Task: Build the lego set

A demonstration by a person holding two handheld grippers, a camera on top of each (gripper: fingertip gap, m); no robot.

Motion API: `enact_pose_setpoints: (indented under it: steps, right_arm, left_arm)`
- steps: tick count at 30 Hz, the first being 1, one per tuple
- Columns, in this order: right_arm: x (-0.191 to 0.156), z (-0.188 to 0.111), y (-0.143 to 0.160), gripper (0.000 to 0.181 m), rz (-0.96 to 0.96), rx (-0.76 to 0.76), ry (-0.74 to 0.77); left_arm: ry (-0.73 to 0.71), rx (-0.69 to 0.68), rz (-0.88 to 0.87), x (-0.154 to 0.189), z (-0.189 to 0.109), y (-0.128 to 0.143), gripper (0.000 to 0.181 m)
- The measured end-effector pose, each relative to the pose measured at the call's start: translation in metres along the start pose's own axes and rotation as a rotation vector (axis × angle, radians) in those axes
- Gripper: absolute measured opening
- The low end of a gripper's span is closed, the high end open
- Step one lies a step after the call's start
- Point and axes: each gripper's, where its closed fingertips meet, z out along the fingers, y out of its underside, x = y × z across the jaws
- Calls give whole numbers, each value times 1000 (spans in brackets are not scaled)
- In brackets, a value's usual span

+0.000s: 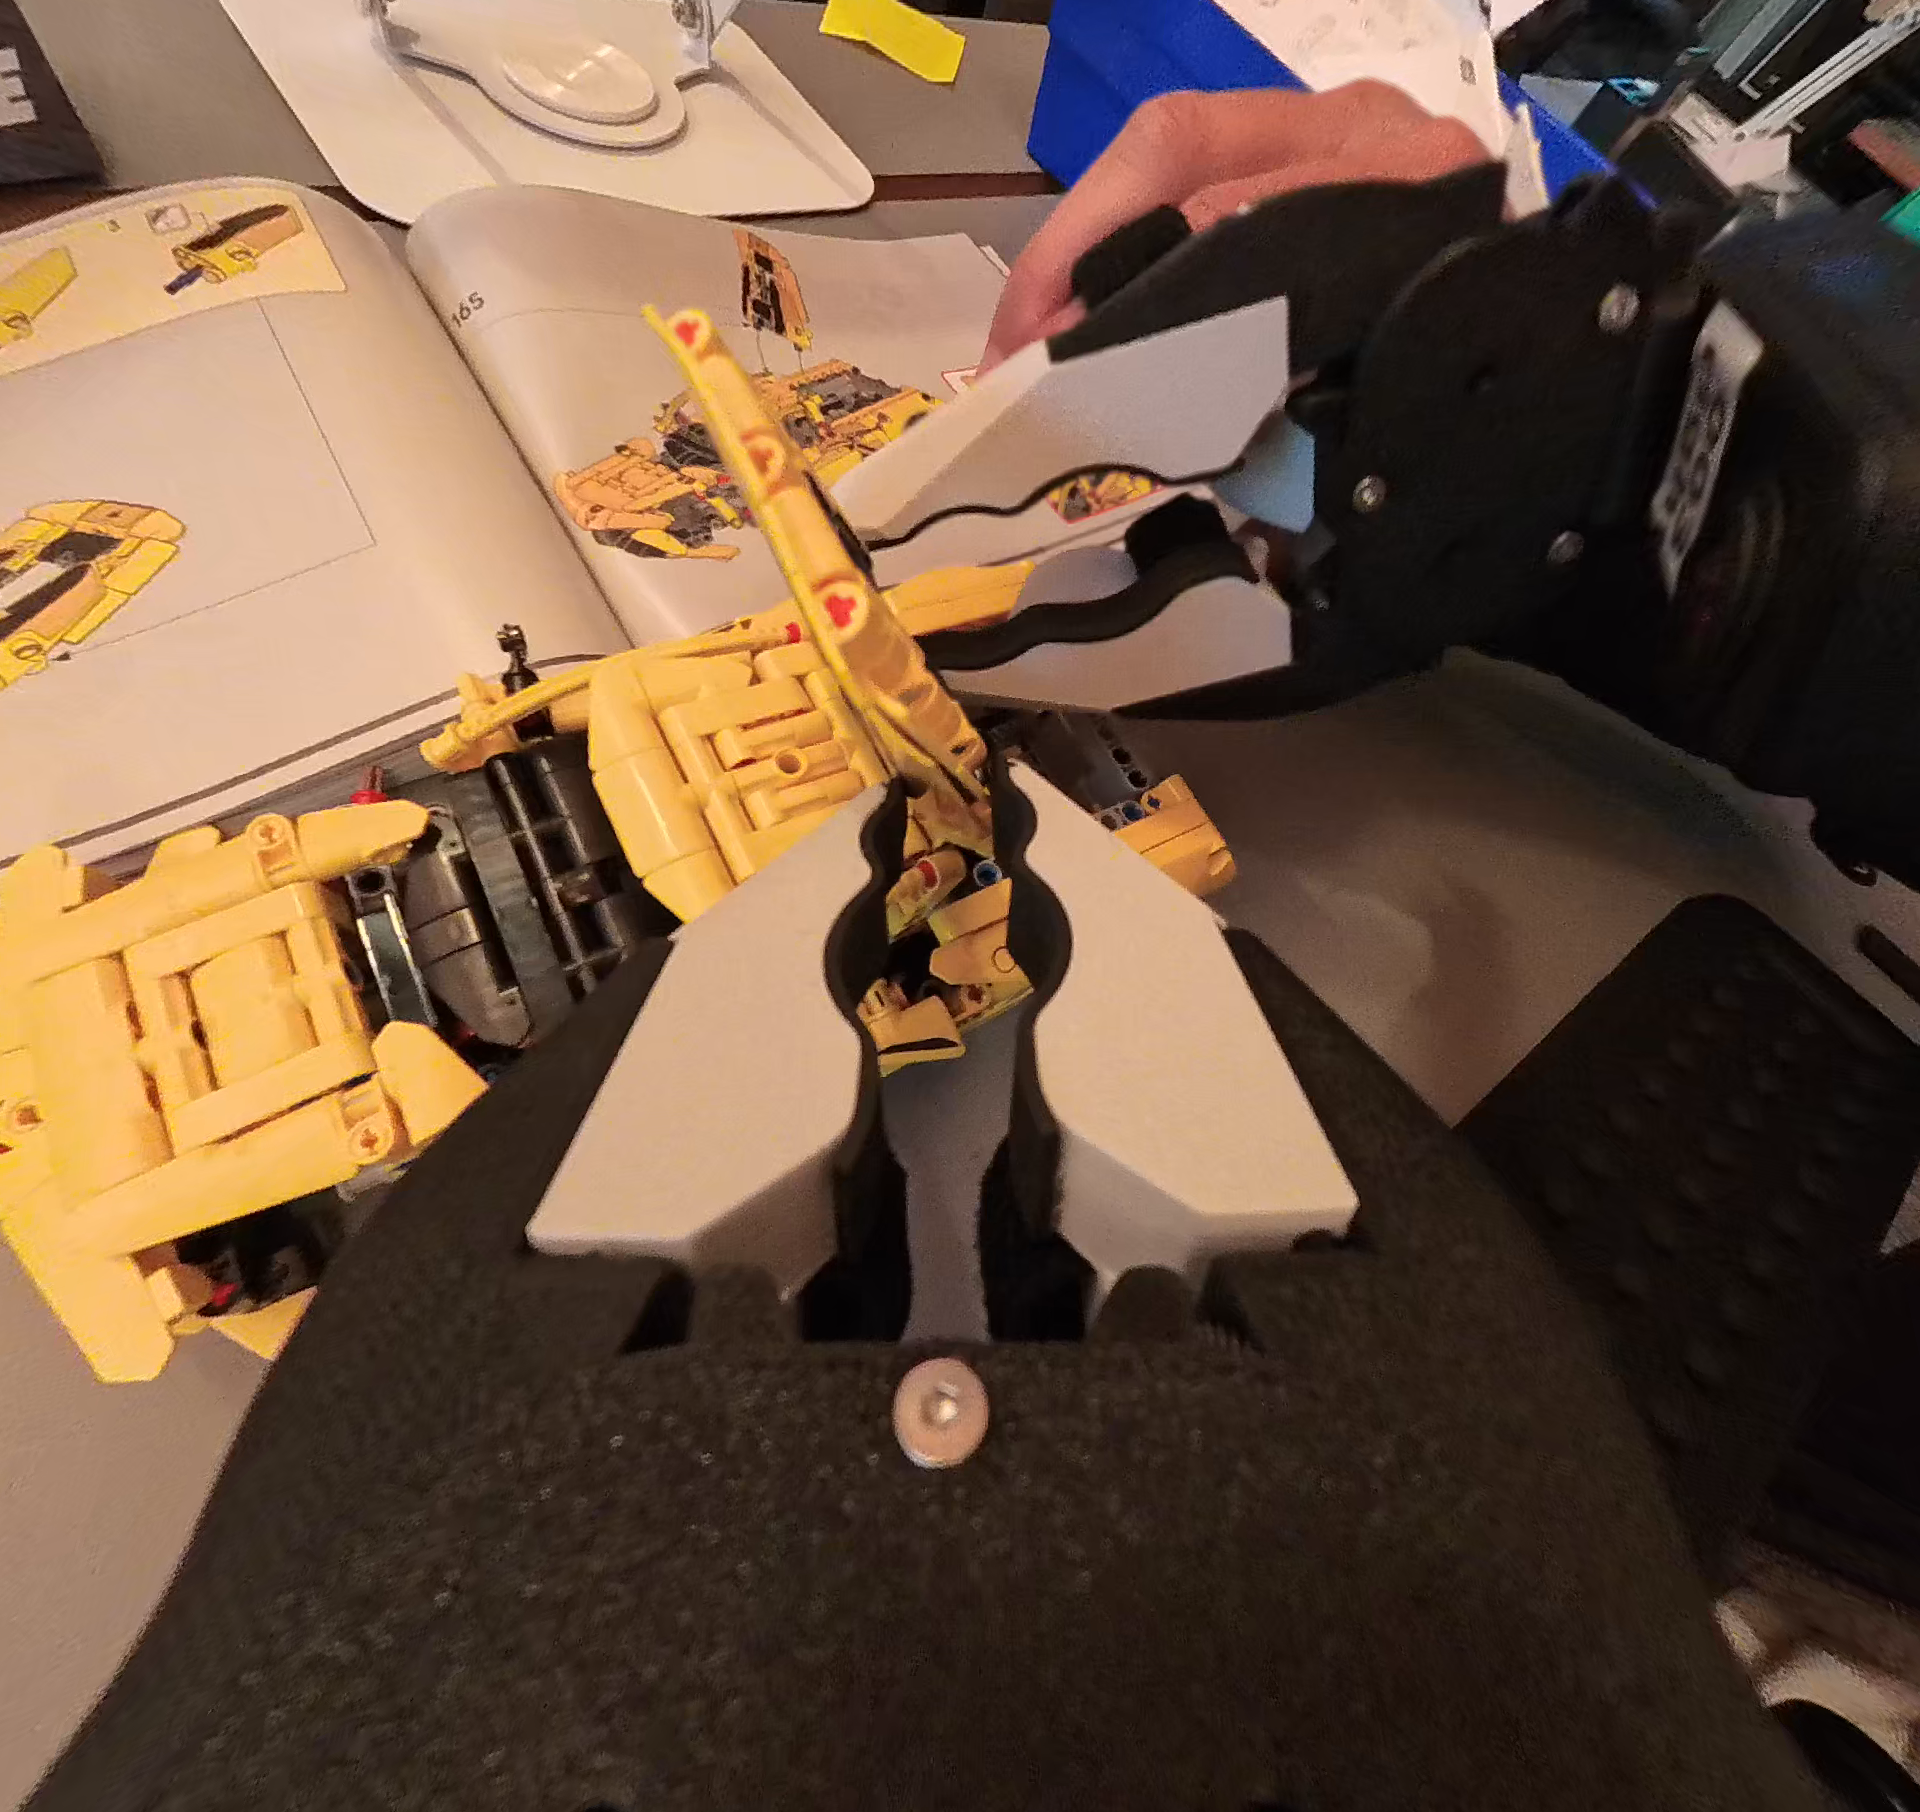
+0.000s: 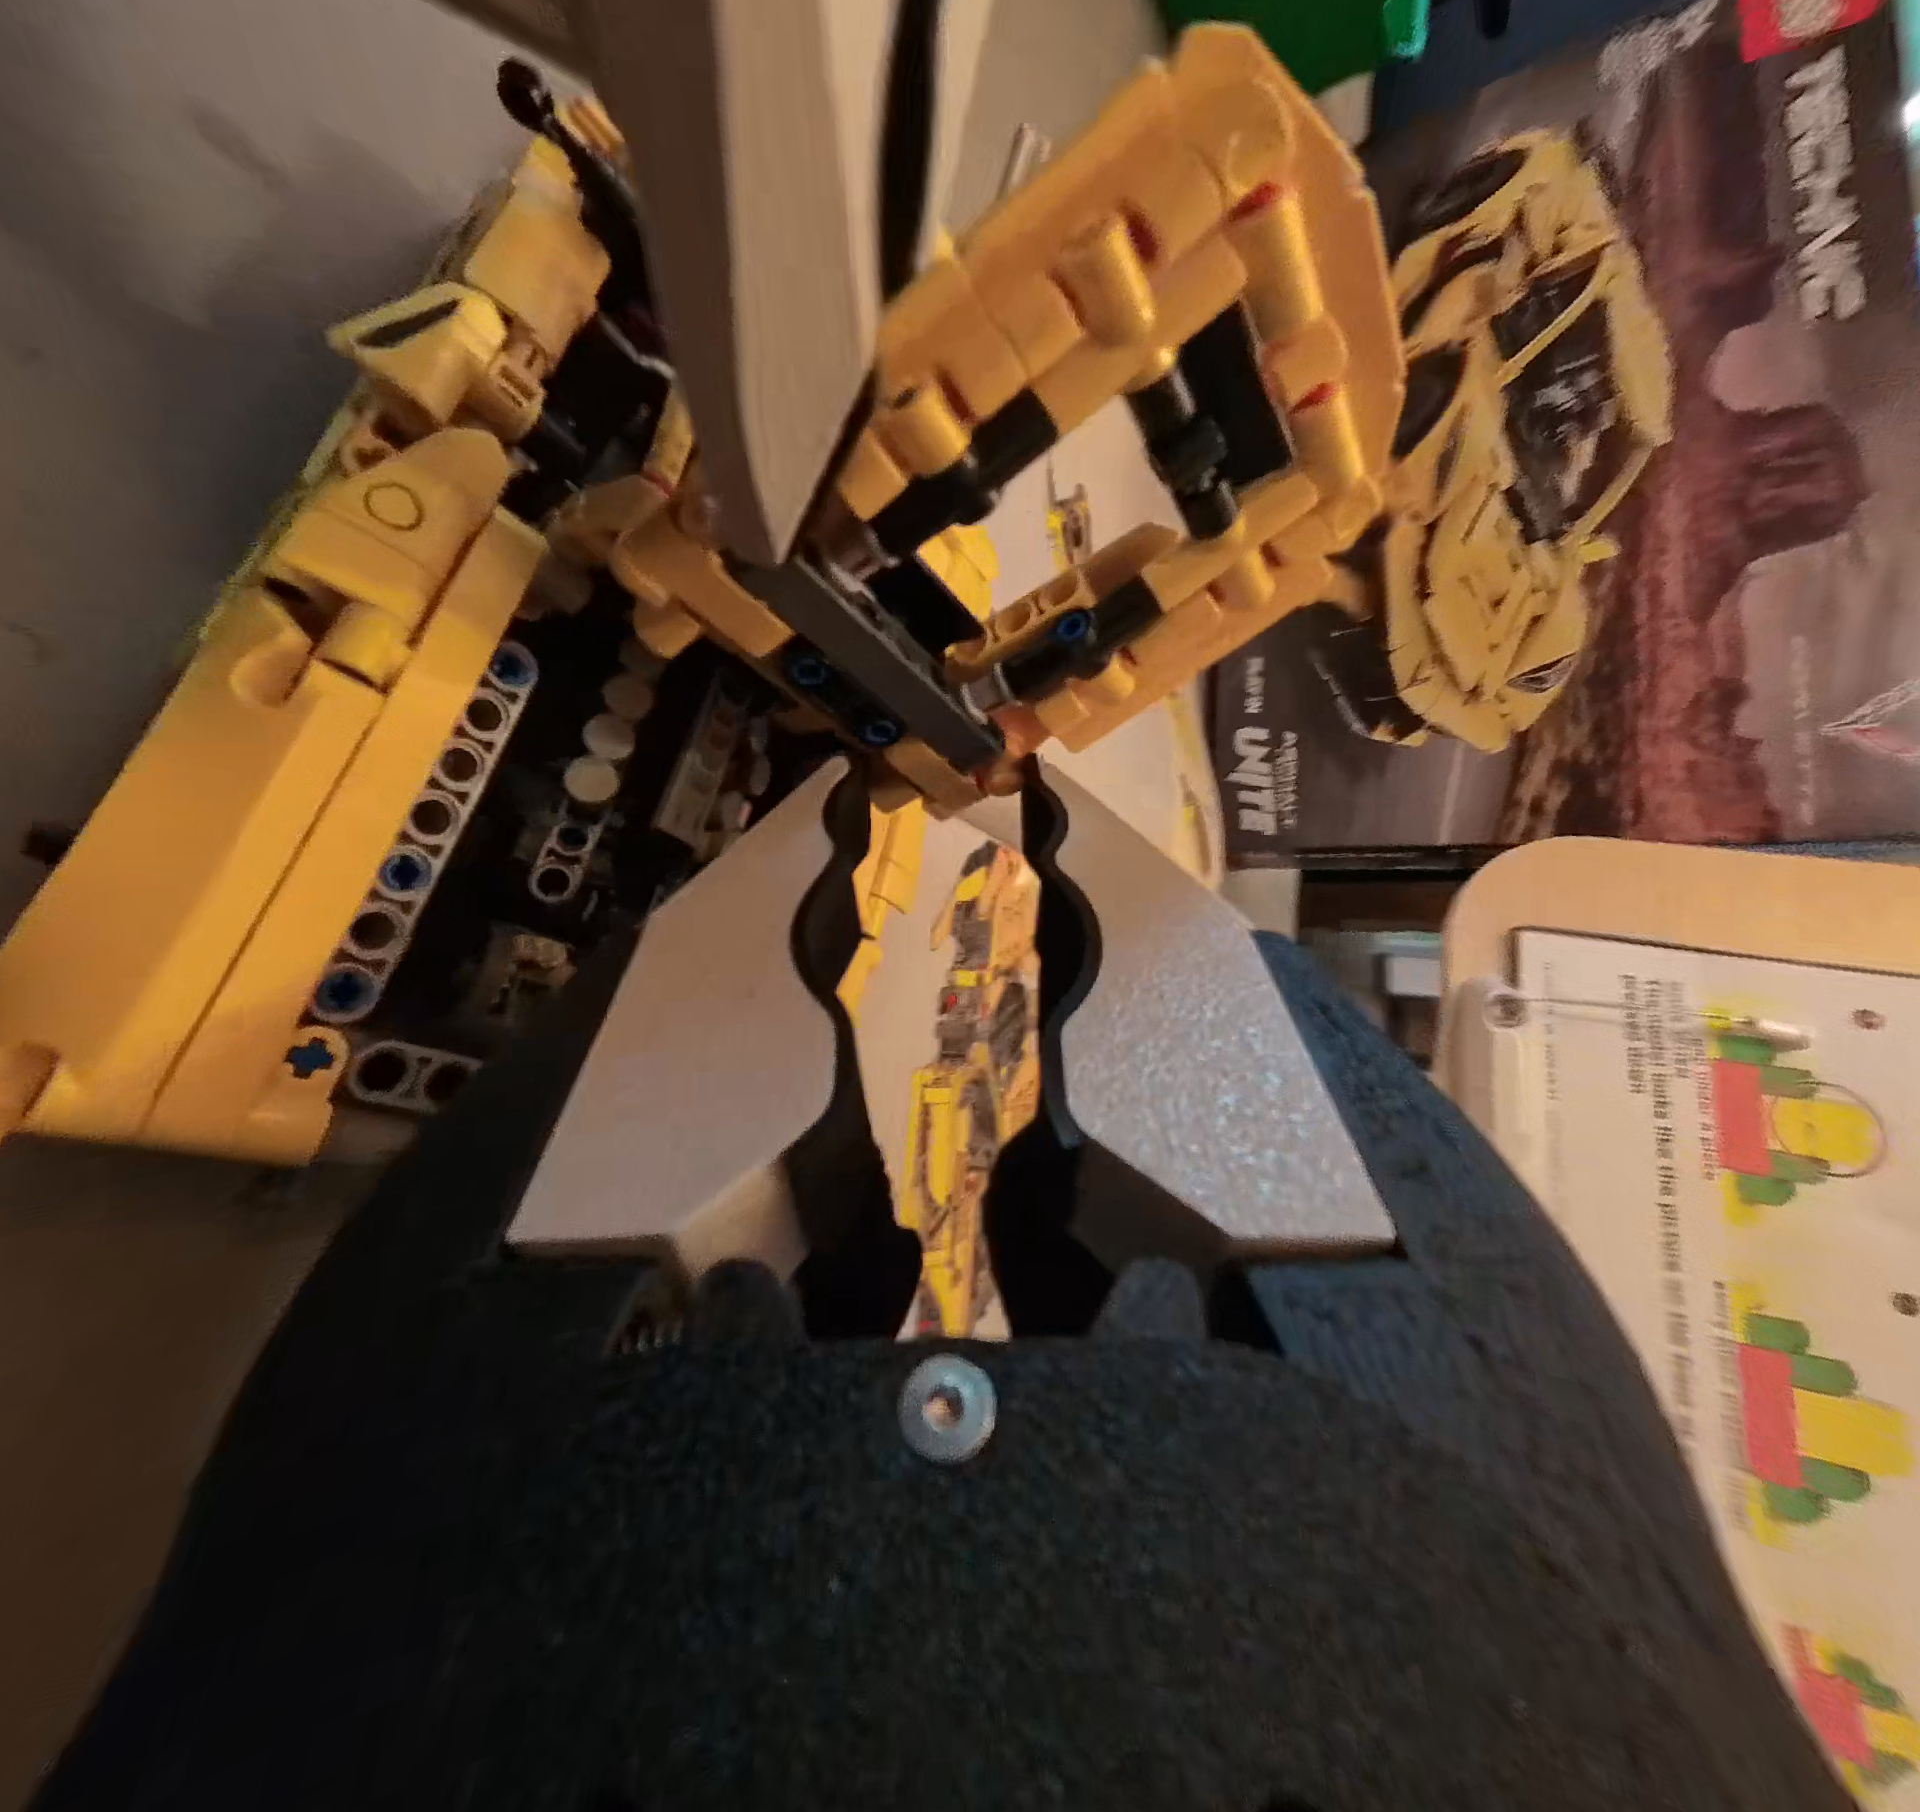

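A yellow and black lego car (image 1: 717, 754) lies on the table across the foot of the open instruction book (image 1: 260, 474). A hinged yellow frame panel (image 1: 774, 474) stands up from it. My left gripper (image 1: 948, 794) is shut on the car at the base of the panel. My right gripper (image 1: 883, 583) comes in from the right and is shut on the panel's edge. In the right wrist view my right gripper (image 2: 935, 775) pinches the corner of the panel (image 2: 1143, 339), the car body (image 2: 260, 827) is at left, and a left finger (image 2: 769, 308) reaches down from above.
A separate yellow lego assembly (image 1: 197, 1024) lies at the left. A white stand base (image 1: 540, 89), a yellow note (image 1: 894, 27) and a blue bin (image 1: 1143, 69) are at the back. A hand (image 1: 1247, 162) holds the right gripper. The lego box (image 2: 1610, 412) and a picture card (image 2: 1714, 1295) lie beyond. My right fingertips sit around 6 cm from my left ones. My right tips are roughly 30 cm from the picture card (image 2: 1714, 1295).
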Motion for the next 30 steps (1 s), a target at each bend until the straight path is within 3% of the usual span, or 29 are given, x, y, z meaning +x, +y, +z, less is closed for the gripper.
enact_pose_setpoints:
  steps: [5,7,9,12,14,16,18,21,25,30]
  right_arm:
    - [-1,0,5,29,139,-28,5]
    - [-5,-7,22,52,301,-100,-40]
    - [-9,-24,25,72,565,-99,-110]
    - [13,-48,-7,79,974,96,-105]
    - [20,-62,-41,76,1099,269,-172]
    - [42,-64,-56,76,1218,274,-84]
    - [55,-63,-76,72,1227,281,-61]
    - [60,-46,-85,71,1084,128,-35]
    - [48,-22,-80,61,868,-127,-106]
    - [45,-16,-72,40,708,-247,-146]
  left_arm:
    - [45,-10,5,1,1,0,17]
    - [86,-16,30,3,-1,0,20]
    - [168,-19,77,8,-11,3,36]
    - [234,49,200,-6,-39,-1,42]
    - [241,101,252,-29,-54,-6,41]
    - [239,129,254,-57,-62,-13,41]
    - [239,180,235,-78,-68,-23,41]
    - [262,262,186,-85,-83,-31,41]
    - [178,310,255,-89,-92,-32,39]
    - [142,300,324,-83,-91,-29,35]
